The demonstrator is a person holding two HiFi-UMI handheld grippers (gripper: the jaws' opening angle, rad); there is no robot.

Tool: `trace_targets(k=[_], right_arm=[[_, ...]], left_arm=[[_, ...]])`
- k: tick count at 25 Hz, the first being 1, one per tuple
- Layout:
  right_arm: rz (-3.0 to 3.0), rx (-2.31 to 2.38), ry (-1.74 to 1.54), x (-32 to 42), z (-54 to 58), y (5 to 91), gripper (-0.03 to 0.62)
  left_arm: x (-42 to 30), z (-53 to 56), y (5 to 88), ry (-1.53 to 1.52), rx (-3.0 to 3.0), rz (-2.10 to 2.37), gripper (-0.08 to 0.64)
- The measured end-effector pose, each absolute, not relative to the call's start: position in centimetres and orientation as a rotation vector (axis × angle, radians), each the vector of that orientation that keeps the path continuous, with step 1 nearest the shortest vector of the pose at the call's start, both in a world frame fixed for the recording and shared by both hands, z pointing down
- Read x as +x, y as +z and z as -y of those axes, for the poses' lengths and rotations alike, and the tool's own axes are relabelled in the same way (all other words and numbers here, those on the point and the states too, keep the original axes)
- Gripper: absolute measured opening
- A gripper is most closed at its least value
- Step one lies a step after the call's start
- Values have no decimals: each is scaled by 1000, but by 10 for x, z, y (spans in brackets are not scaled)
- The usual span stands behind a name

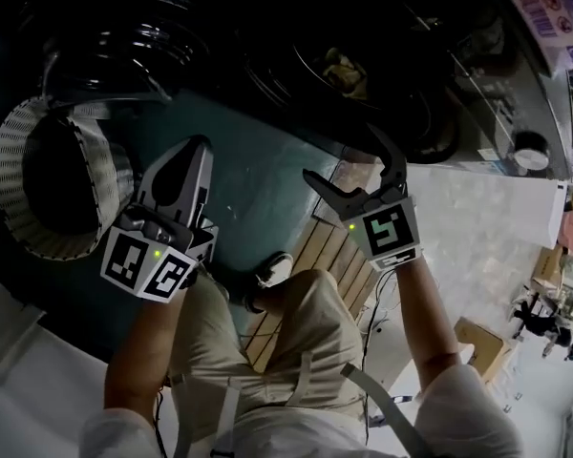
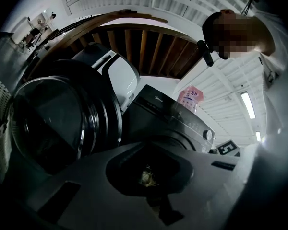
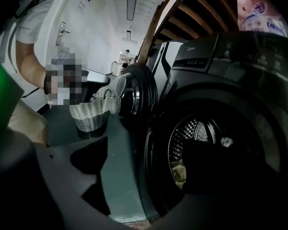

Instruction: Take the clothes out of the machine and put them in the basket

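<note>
The dark front-load washing machine (image 1: 363,55) stands open, its round door (image 1: 115,46) swung to the left. A yellowish cloth (image 1: 344,70) lies inside the drum, and the same cloth (image 3: 179,172) shows low in the drum in the right gripper view. The white woven basket (image 1: 10,160) sits on the floor at the left, dark inside. My left gripper (image 1: 196,151) is shut with nothing in it, between basket and machine. My right gripper (image 1: 339,151) is open and empty, just in front of the drum opening.
A pink detergent bottle (image 2: 189,96) stands on top of the machine. The person's knee and shoe (image 1: 267,275) are over a wooden slat strip (image 1: 315,256). Cardboard boxes (image 1: 482,342) lie at the lower right on pale floor. A wooden staircase (image 2: 144,47) rises behind the machine.
</note>
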State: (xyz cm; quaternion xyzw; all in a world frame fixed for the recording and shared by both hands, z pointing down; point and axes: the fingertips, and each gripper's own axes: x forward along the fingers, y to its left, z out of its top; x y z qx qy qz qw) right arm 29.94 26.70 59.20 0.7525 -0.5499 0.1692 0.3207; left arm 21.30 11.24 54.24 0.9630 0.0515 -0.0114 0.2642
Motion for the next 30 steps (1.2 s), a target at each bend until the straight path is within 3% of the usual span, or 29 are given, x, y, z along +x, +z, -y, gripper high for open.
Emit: trace_targets(k=[12,19,30], right_arm=[[1297,1956,293,399,-252,699,482],[1228,1921,297,479,-255,719,483],[1067,1770,603,574,-285,816,485]], left_arm=[[253,-110,642,-132,2620,-289,14],[275,-123,669,-218,2482,-410,14],[270,-121,686,-300,2456,-477,14]])
